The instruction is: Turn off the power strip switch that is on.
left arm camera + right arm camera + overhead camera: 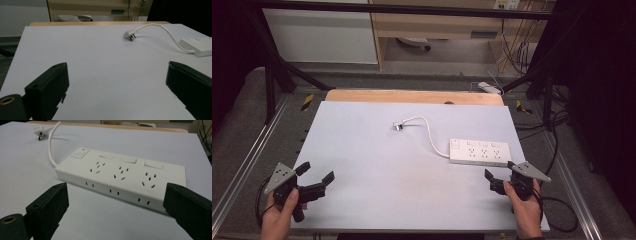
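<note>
Approach stage – right gripper (499, 176) and left gripper (317, 171) gaped wide, empty; next meant reaching the power strip (480, 151) squarely

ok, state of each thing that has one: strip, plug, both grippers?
White plastic power strip: flat on the white table, sockets empty.
White plug: unplugged, lying on the table, cord attached.
Left gripper: open, empty.
Right gripper: open, empty, just short of the strip.
</note>
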The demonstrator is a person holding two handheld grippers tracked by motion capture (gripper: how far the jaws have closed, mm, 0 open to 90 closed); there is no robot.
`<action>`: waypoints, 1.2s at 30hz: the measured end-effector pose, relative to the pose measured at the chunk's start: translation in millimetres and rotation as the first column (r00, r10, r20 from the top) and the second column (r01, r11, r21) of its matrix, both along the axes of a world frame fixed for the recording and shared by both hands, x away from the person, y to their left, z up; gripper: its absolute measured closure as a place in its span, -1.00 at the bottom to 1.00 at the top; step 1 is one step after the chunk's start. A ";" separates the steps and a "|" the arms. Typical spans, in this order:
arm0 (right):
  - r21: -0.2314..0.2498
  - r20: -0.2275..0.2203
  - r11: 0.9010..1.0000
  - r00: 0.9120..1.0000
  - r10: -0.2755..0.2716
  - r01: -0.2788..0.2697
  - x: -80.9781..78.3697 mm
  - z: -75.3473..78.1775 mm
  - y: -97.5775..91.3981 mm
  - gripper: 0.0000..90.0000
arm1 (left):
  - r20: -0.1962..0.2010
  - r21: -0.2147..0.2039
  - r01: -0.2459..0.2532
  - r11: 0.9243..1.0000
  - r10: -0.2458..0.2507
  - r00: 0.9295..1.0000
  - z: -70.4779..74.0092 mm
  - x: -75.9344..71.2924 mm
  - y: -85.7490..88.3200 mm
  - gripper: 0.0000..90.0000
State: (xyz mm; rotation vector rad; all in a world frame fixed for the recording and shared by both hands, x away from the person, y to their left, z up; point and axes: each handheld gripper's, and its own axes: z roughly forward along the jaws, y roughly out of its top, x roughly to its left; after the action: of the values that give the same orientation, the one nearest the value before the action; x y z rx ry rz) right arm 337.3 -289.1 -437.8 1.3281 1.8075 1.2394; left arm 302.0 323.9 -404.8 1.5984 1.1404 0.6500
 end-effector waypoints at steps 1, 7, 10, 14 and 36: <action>0.003 0.007 1.000 1.000 -0.002 0.002 -0.2 0.6 -0.3 -0.84 | -0.001 0.000 0.001 1.000 -0.001 1.000 -0.2 0.3 -0.1 -0.90; 0.034 0.016 0.999 1.000 -0.007 0.006 -0.3 2.1 -2.2 -0.85 | -0.007 0.009 0.002 1.000 -0.002 1.000 -0.4 0.8 -0.3 -0.90; 0.048 0.019 0.999 1.000 -0.007 0.006 -1.3 3.6 -2.6 -0.85 | -0.013 0.001 0.002 1.000 -0.002 1.000 -1.2 1.2 -0.9 -0.90; 0.080 0.021 0.997 1.000 -0.004 0.003 -2.6 5.9 -3.7 -0.83 | -0.019 0.007 0.012 1.000 -0.012 1.000 -1.8 1.5 -2.1 -0.90; 0.064 0.054 0.998 0.999 0.005 -0.009 -2.0 17.4 0.3 -0.92 | -0.016 0.003 0.013 1.000 -0.013 1.000 -1.5 1.2 -1.5 -0.90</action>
State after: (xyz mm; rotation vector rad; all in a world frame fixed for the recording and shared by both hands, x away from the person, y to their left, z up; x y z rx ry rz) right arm 335.2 -288.8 -420.4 1.3114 1.7497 1.3349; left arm 303.2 322.4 -406.2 1.6150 1.1405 0.6323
